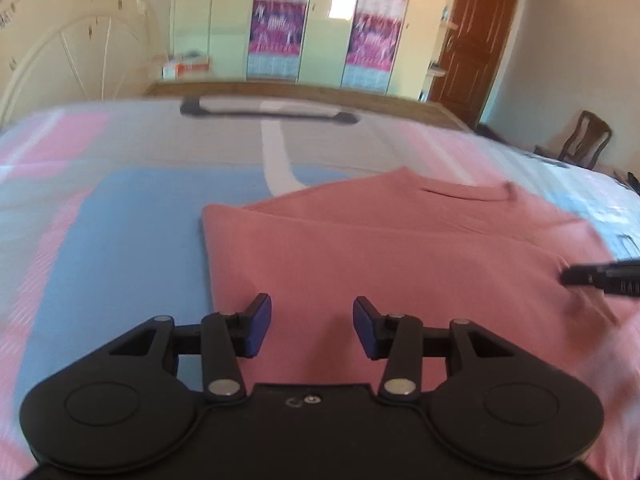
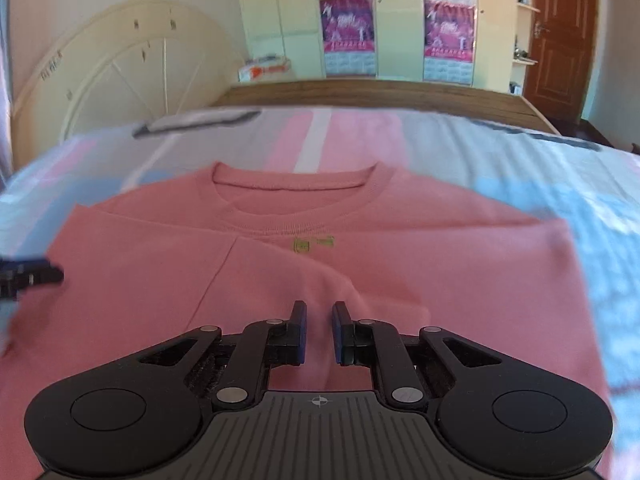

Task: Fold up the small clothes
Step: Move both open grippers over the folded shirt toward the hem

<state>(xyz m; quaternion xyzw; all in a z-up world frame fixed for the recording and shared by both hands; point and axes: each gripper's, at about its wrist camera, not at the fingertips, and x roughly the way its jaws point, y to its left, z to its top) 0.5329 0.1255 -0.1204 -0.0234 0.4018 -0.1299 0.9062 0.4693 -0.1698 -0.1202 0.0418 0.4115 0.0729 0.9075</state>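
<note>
Pink shirt [image 2: 360,248] flat on the bed [image 1: 120,240], neckline [image 2: 296,184] at the far end, both side panels already turned in over the middle, so likely between folds: next step judged to be taking the near hem and carrying it up toward the collar. Best done by pinching both hem corners level, lifting just clear of the sheet, moving both sides together so the fold line lands straight, then smoothing the small ridge near centre [image 2: 344,280] before release. Risk: uneven pull skewing the tucked panels. Left hand-held gripper [image 1: 312,328] over the shirt's left edge, jaws partly apart, nothing between them, no contact with cloth visible. Right hand-held gripper [image 2: 319,332] over the shirt's near middle, jaws narrowly apart, a slim gap showing pink cloth below, nothing pinched. Frames motion-blurred, exact height above fabric unclear.
</note>
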